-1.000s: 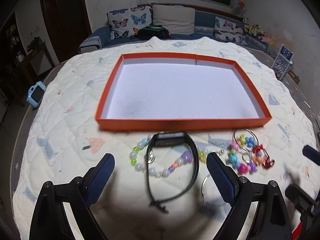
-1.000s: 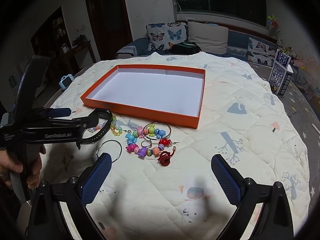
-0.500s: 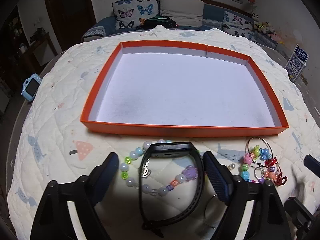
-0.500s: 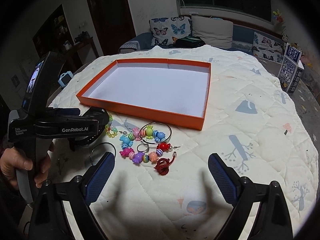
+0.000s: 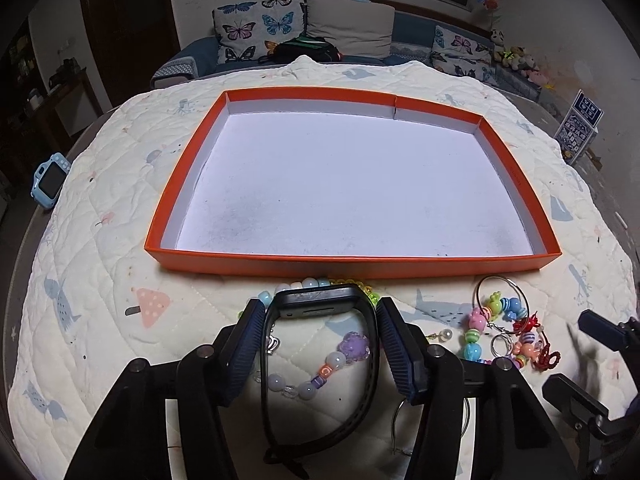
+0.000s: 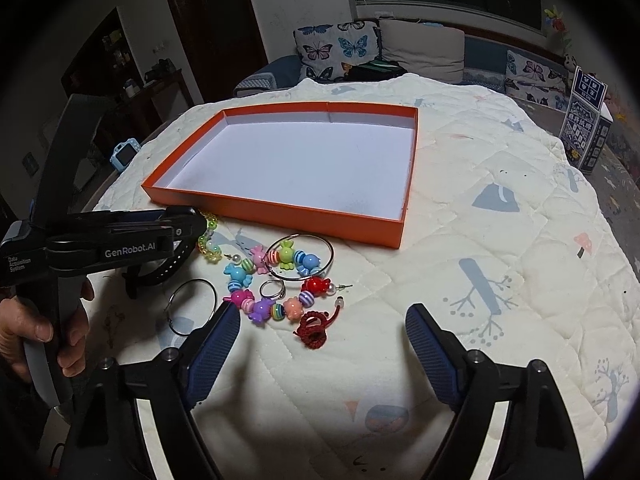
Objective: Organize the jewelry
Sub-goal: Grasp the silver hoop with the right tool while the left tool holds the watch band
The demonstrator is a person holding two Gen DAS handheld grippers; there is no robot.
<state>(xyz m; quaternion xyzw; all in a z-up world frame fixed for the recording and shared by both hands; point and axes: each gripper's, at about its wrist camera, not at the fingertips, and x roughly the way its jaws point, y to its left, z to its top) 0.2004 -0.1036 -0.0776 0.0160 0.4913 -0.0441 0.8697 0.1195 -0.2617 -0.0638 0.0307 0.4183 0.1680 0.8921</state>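
Observation:
A shallow orange tray (image 5: pixel 352 262) with a white floor lies on the quilted table; it also shows in the right wrist view (image 6: pixel 280 214). My left gripper (image 5: pixel 318 314) has closed on a black smartwatch band (image 5: pixel 316 304), its pads touching both sides of the band. A pastel bead bracelet (image 5: pixel 336 360) lies under it. A colourful candy-bead bracelet (image 6: pixel 276 280), a silver hoop (image 6: pixel 300 256), a ring (image 6: pixel 272 290), a second hoop (image 6: pixel 192 306) and a red knotted ring (image 6: pixel 314 326) lie in front of my right gripper (image 6: pixel 322 330), which is open and empty.
A blue toy camera (image 5: pixel 48 180) sits at the table's left edge. A blue-and-white box (image 6: pixel 586 124) stands off the right side. A sofa with butterfly cushions (image 5: pixel 260 30) is behind the table. A hand (image 6: pixel 36 328) holds the left gripper.
My left gripper moved forward and down around the watch and its jaws closed onto the band. My right gripper crept slightly closer to the bead pile.

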